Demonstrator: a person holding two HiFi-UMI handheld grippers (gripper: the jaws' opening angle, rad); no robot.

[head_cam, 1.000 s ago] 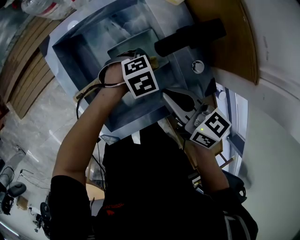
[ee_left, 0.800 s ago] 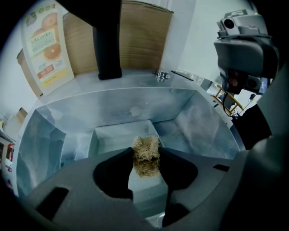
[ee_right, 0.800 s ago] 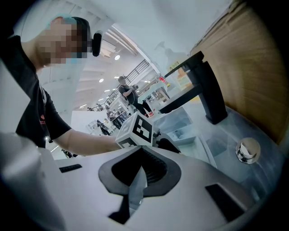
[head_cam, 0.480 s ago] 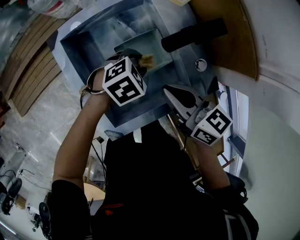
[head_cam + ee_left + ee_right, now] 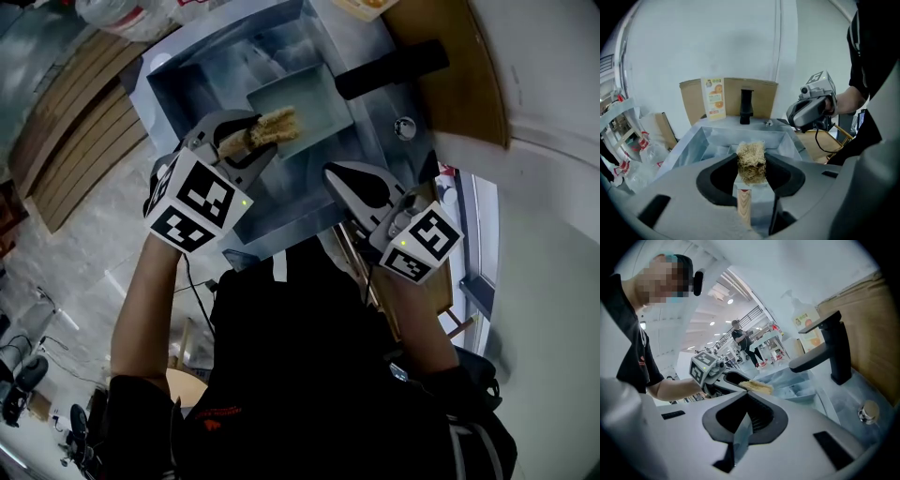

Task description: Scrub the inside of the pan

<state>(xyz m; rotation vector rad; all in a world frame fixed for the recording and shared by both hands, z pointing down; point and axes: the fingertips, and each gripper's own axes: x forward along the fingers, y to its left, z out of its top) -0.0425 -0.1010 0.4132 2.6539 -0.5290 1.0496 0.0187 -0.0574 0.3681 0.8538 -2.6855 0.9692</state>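
Note:
A rectangular steel pan (image 5: 314, 94) lies in the sink (image 5: 187, 70). My left gripper (image 5: 255, 141) is shut on a tan fibrous scrubber (image 5: 270, 125), held above the pan's near-left corner. In the left gripper view the scrubber (image 5: 751, 161) sits pinched between the dark pads of my left gripper (image 5: 751, 168), with a wooden piece (image 5: 745, 208) showing below it and the pan (image 5: 783, 143) behind. My right gripper (image 5: 335, 174) hangs shut and empty over the sink's near-right rim. In the right gripper view its jaws (image 5: 748, 398) meet, and the left gripper (image 5: 731, 379) with the scrubber (image 5: 757, 386) shows beyond.
A black faucet (image 5: 394, 67) reaches over the sink's right side, with a round metal knob (image 5: 405, 127) beside it. A brown board (image 5: 469, 84) backs the counter. A soap bottle (image 5: 806, 317) stands by the board. Slatted wood (image 5: 75, 141) and floor lie left of the sink.
My left gripper has drawn back out of the pan toward the near left, carrying the scrubber. My right gripper has hardly moved.

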